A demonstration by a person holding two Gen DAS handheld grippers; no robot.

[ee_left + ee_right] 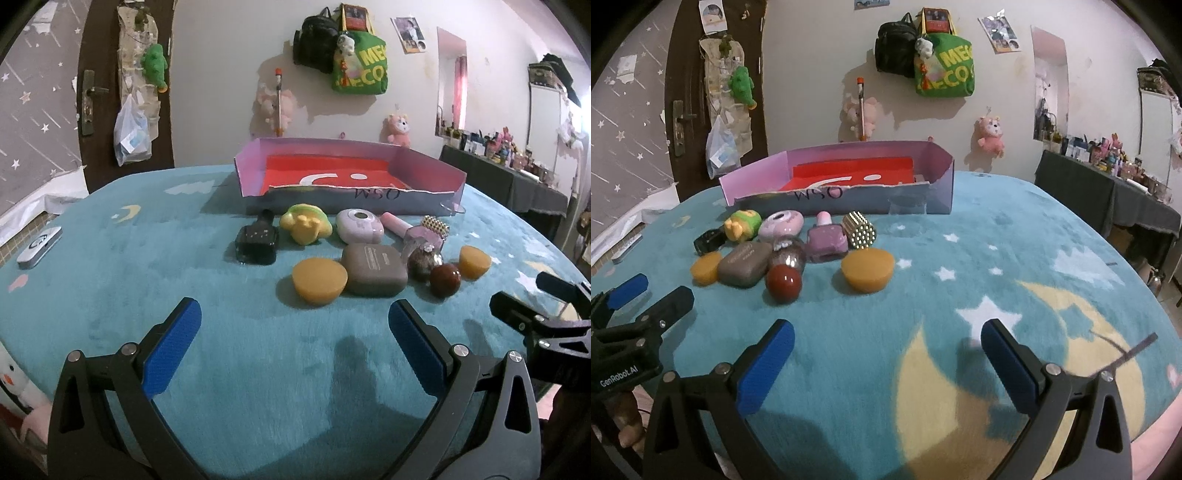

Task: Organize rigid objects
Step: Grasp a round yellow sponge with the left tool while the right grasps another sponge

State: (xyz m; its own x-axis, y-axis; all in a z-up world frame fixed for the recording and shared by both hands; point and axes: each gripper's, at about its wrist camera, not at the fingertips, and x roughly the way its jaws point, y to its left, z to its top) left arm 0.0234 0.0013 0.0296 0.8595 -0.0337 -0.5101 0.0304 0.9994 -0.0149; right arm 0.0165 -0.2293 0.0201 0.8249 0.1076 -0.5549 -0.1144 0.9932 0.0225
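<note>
1. Left wrist view: the left gripper (294, 334) hovers over the teal blanket (147, 280), jaws wide apart and holding nothing. Ahead, small rigid objects cluster together: a black bottle (257, 242), a grey case (373, 268), a red ball (446, 280). The shallow box (332, 201) lies just behind them.
2. Right wrist view: the right gripper (887, 345) also hovers with jaws apart, empty. The cluster lies ahead to its left, with an amber puck (868, 269) nearest.
</note>
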